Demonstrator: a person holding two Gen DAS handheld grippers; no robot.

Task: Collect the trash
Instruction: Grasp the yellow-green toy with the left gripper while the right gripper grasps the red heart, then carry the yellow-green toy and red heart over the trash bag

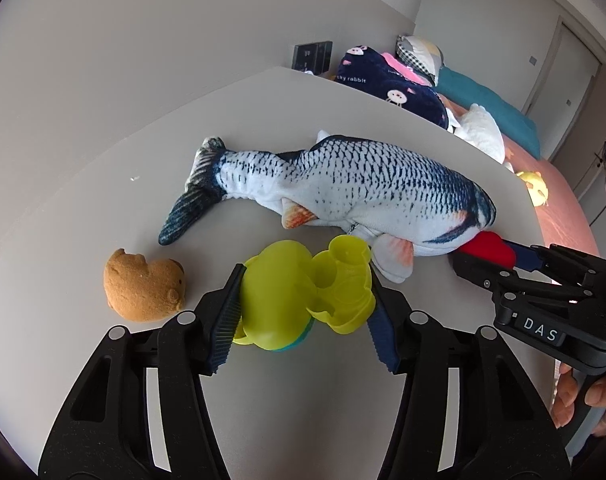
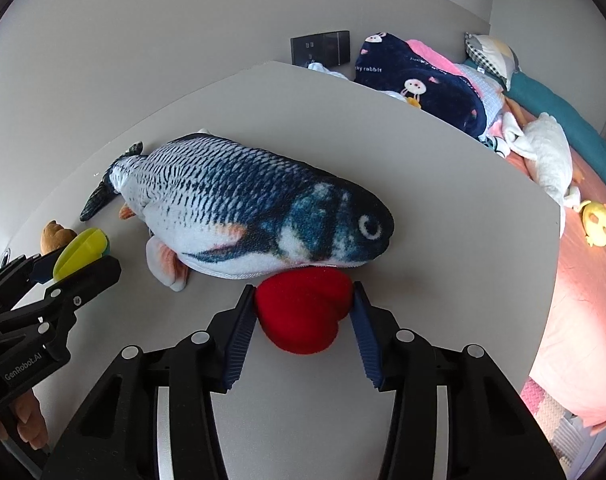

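Note:
On the grey tabletop [image 1: 103,208] lies a yellow-green plastic toy [image 1: 287,300] with its lid hanging open. My left gripper [image 1: 306,274] is shut on it, one pad against the round body, the other against the lid. In the right wrist view a red plush heart [image 2: 303,316] rests just under the head of the plush fish [image 2: 239,216]. My right gripper [image 2: 303,287] is shut on the heart, both blue pads pressing its sides. The left wrist view shows the right gripper [image 1: 499,254] at the right with the red heart [image 1: 489,246] in it. At the left of the right wrist view is the left gripper [image 2: 77,262].
A large plush fish [image 1: 343,192] lies across the table behind both grippers. A brown bear-shaped toy [image 1: 143,290] sits left of the yellow toy. Beyond the table's right edge is a bed [image 2: 575,320] with a dark blanket [image 2: 419,80], pillows and soft toys.

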